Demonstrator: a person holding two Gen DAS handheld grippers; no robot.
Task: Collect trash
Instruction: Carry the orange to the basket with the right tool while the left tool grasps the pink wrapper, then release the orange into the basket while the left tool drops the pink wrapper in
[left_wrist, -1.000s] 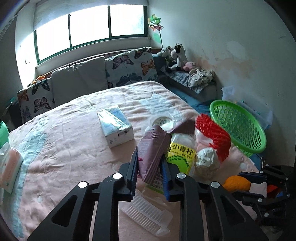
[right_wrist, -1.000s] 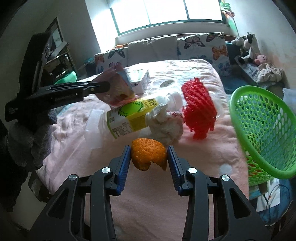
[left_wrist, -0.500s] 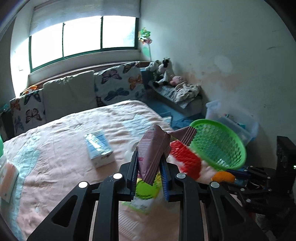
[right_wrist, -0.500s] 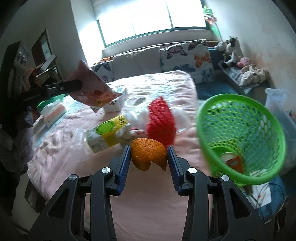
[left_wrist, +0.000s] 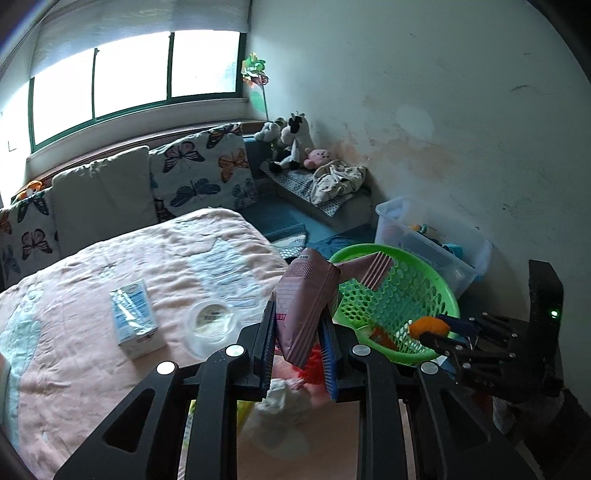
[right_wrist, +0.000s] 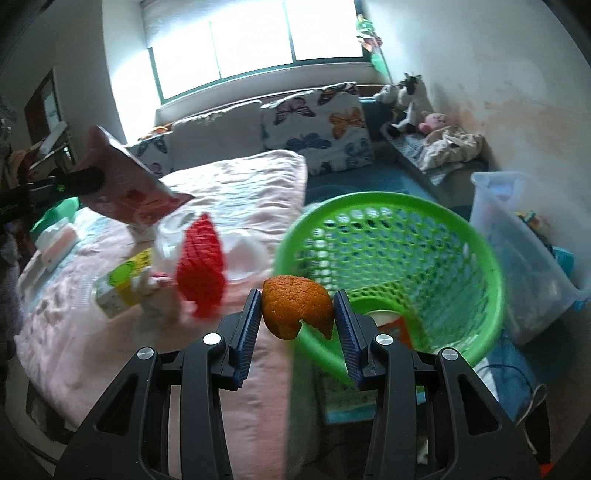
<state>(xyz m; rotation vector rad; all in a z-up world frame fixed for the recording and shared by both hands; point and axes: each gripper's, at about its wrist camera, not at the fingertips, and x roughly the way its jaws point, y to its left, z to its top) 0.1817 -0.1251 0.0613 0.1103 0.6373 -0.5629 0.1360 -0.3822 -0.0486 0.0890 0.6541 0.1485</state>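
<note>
Pinching a pink snack pouch (left_wrist: 303, 314) between its pads, the left gripper (left_wrist: 298, 363) hangs over the bed (left_wrist: 110, 369) edge; rightward, the right gripper (right_wrist: 297, 334) clamps an orange peel (right_wrist: 295, 310) above the green basket (right_wrist: 480, 258) rim.

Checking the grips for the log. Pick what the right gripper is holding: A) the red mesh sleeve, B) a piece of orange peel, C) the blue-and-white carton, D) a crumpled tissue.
B: the right gripper is shut on the orange peel, at the near rim of the green basket.
</note>
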